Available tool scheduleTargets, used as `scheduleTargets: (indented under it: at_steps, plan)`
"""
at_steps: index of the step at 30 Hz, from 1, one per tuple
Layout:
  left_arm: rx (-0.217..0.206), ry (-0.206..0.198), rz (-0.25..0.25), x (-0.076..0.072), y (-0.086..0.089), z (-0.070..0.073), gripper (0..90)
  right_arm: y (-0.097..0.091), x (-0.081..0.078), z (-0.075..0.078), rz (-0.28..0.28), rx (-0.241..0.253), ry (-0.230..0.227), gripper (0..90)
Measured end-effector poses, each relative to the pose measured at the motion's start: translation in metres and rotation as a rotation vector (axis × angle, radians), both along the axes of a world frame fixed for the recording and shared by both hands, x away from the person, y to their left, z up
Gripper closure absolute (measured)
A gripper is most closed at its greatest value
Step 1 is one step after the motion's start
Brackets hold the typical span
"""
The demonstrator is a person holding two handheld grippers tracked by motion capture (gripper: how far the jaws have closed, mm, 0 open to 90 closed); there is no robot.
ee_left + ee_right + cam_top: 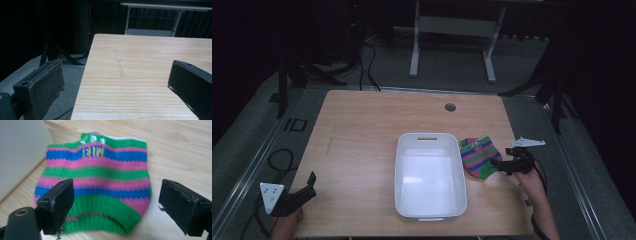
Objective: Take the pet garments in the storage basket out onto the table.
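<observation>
A small sock striped green, pink and blue (477,156) lies flat on the wooden table (362,130), just right of a white plastic bin (430,205). My right gripper (498,165) is at the sock's near right edge, open. In the right gripper view the sock (100,182) lies between the spread jaws of that gripper (117,205), its green cuff nearest, the bin's wall (17,150) at the left. My left gripper (309,186) hovers open at the table's near left corner; the left gripper view has its jaws (115,92) wide apart over bare wood.
The bin is empty and sits at the table's centre front. A round cable hole (450,107) marks the far side of the table. Stands, cables (362,65) and a white frame (452,35) are on the dark floor beyond.
</observation>
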State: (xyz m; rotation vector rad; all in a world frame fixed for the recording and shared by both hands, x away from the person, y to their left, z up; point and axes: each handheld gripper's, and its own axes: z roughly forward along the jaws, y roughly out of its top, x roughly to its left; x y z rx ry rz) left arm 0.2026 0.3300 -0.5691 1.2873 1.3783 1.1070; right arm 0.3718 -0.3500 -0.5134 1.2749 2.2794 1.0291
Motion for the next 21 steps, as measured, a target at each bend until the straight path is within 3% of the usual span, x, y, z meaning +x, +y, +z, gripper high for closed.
scheduleTargets:
  at_steps: [8, 10, 14, 21]
  plan:
    - [0.002, 0.001, 0.001, 0.0, 0.0, 0.0, 0.9, -0.024, -0.027, -0.015, -0.088, 0.071, -0.08, 12.6]
    - [0.002, 0.002, 0.001, 0.0, 0.0, 0.0, 0.9, -0.029, -0.033, -0.02, -0.104, 0.094, -0.075, 12.6]
    - [0.001, 0.001, 0.002, 0.0, 0.0, 0.0, 0.9, -0.033, -0.045, -0.03, -0.121, 0.055, -0.069, 12.6]
    - [0.002, 0.001, 0.002, 0.0, 0.0, 0.0, 0.9, -0.037, -0.06, -0.037, -0.12, 0.063, -0.1, 12.6]
